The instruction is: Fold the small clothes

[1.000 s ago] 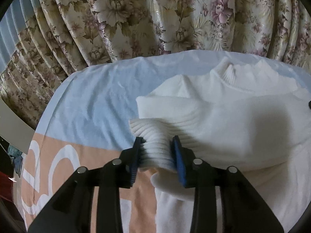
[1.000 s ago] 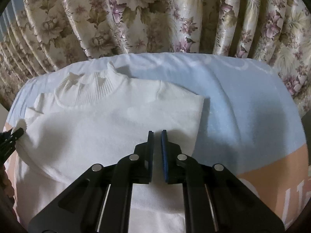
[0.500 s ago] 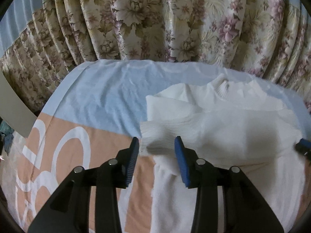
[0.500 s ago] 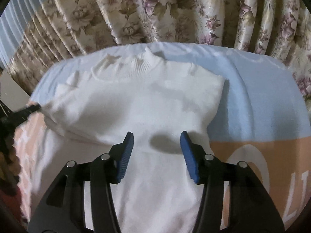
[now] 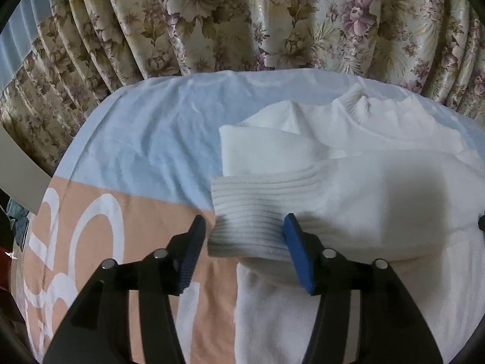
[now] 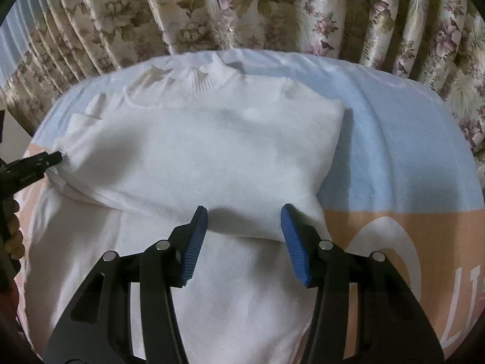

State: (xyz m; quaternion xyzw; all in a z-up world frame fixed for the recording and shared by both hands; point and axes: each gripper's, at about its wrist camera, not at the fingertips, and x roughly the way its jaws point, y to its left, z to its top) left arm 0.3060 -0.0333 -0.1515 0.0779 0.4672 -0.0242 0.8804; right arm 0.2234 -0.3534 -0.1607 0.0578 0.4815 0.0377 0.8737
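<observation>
White sweater (image 6: 212,157) laid flat on blue-and-peach cloth (image 5: 145,151), collar toward floral curtain (image 5: 272,15). Bare cloth open to sweater's left in left wrist view, to its right in right wrist view. Left tool (image 5: 245,248): jaws just opened further, half apart, ribbed cuff (image 5: 251,215) between them, right pad touching, left pad clear. Right tool (image 6: 244,242): half apart, over folded sleeve edge, nothing gripped. Only in right wrist view: left tool's tip at cuff, person's hand (image 6: 13,230) behind it.
</observation>
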